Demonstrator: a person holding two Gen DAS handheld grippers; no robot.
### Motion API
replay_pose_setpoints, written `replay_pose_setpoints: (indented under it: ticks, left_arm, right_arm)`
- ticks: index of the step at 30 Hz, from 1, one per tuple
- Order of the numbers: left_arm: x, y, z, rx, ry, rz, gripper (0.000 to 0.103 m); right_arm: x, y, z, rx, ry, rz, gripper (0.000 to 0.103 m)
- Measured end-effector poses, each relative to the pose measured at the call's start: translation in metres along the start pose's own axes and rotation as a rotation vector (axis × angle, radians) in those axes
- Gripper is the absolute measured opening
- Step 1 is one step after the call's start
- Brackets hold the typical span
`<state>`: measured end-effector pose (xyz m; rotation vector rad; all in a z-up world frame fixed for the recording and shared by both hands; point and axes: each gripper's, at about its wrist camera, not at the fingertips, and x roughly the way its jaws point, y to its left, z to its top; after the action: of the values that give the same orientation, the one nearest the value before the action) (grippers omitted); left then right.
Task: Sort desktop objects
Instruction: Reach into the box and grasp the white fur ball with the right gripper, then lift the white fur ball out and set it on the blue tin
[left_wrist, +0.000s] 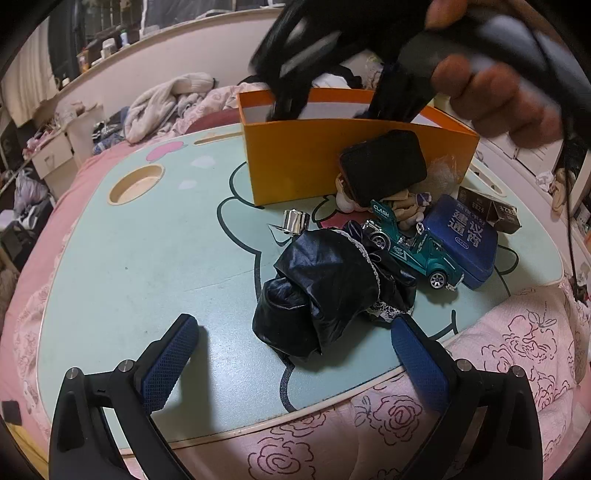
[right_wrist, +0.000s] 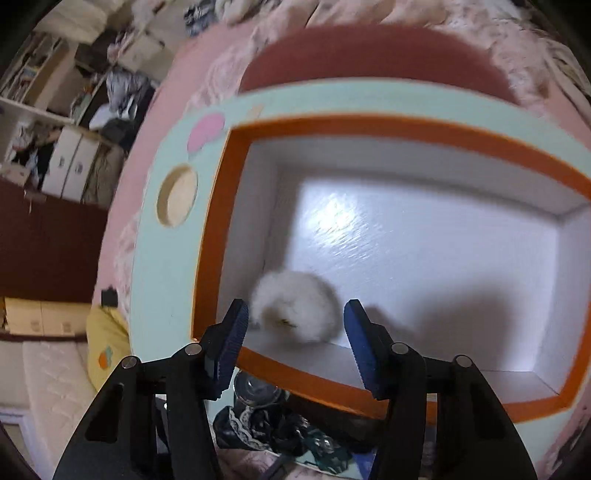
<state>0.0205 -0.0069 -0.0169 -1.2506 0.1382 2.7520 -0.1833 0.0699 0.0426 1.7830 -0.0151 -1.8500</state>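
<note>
An orange box with a white inside stands at the back of the pale green lap table. A fluffy white pom-pom lies on the box floor near its near-left corner. My right gripper hangs over it, jaws apart, the pads clear of the fluff. In the left wrist view the right gripper dips into the box, blurred, held by a hand. My left gripper stands open low over the table, its tips beside a crumpled black satin cloth.
A teal toy car, a blue tin, a silver cap, a black pad-like thing, a beige figure and small dark boxes crowd the table's right half. A round cup recess lies at the left. Pink bedding surrounds it.
</note>
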Motion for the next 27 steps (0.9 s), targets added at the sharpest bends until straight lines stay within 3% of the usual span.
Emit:
replay_pose_setpoints:
  ticks: [2,3,4,6,9,13,19,22,26,27]
  left_arm:
    - [0.000,0.000,0.000,-0.002,0.000,-0.002,0.103]
    - [0.000,0.001,0.000,-0.001,0.002,-0.001,0.103]
    - [0.001,0.000,0.001,0.000,0.002,0.000,0.103]
    - [0.002,0.001,0.000,-0.001,0.002,0.000,0.103]
    - [0.003,0.001,0.000,0.000,0.002,0.000,0.103]
    - [0.002,0.000,0.000,-0.001,0.001,0.000,0.103]
    - [0.001,0.001,-0.001,-0.001,0.002,0.001,0.103]
    - [0.001,0.001,0.000,-0.001,0.002,0.001,0.103]
    - [0.002,0.002,0.000,-0.001,0.001,0.000,0.103]
    - [0.001,0.001,0.000,-0.001,0.001,0.000,0.103]
  right_arm:
    - [0.015,0.003,0.000,-0.008,0.010,-0.055,0.058]
    - [0.015,0.005,-0.001,-0.018,-0.017,-0.067,0.054]
    - [0.015,0.010,-0.002,-0.043,-0.035,-0.096,0.041]
    - [0.015,0.017,-0.004,-0.079,-0.055,-0.170,0.041]
    - [0.012,0.010,-0.007,-0.058,-0.082,-0.148,0.041]
    - [-0.024,-0.005,-0.020,-0.038,-0.198,-0.093,0.041]
    - [-0.093,-0.019,-0.075,-0.098,-0.373,-0.067,0.042]
    - [-0.096,-0.043,-0.094,-0.071,-0.356,-0.088,0.043]
    - [-0.070,-0.064,-0.104,-0.051,-0.270,-0.100,0.044]
    - [-0.067,-0.064,-0.103,-0.063,-0.279,-0.080,0.049]
